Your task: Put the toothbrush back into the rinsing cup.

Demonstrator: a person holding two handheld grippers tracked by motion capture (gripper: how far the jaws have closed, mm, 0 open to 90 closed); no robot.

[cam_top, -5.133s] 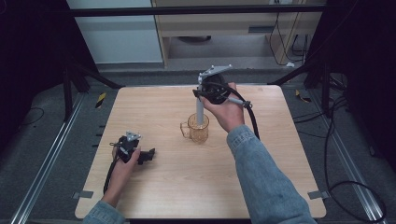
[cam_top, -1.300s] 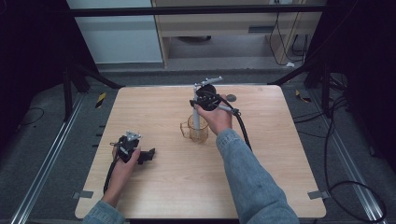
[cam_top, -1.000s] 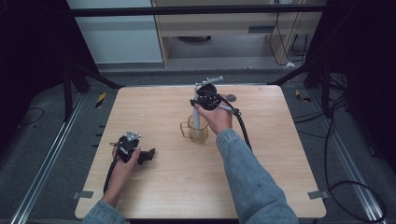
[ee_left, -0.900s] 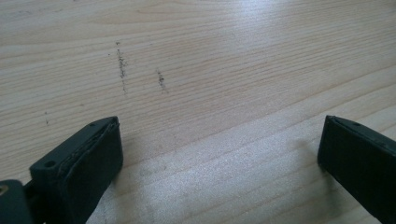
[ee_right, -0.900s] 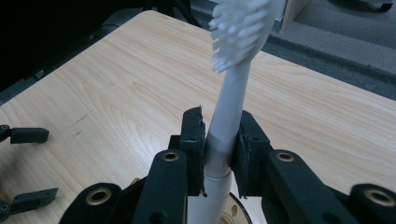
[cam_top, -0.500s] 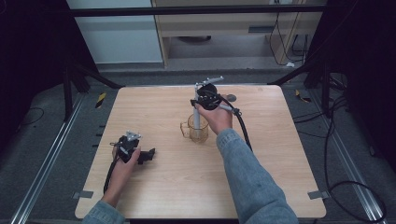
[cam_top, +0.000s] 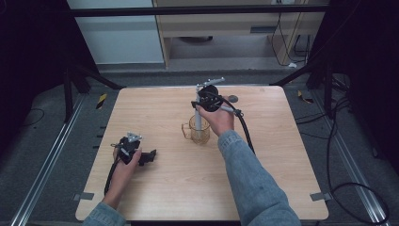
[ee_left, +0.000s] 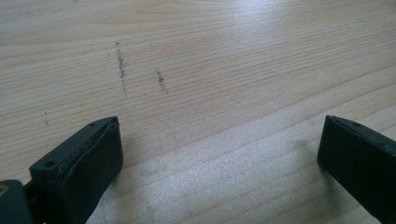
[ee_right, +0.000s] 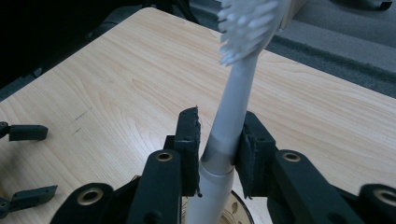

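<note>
toothbrush point(ee_right: 232, 126) upright in glass mug point(cam_top: 199, 129), near the table's point(cam_top: 282, 155) middle toward the far edge, bristles up. clamped at the neck by right gripper point(ee_right: 219, 149), jaws closed on both sides. left gripper point(ee_left: 219, 154) resting near the left edge, jaws wide apart over bare wood.

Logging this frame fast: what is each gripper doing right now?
Left gripper: open, holding nothing, resting low on the table.
Right gripper: closed on the toothbrush, which stands in the glass cup.
</note>
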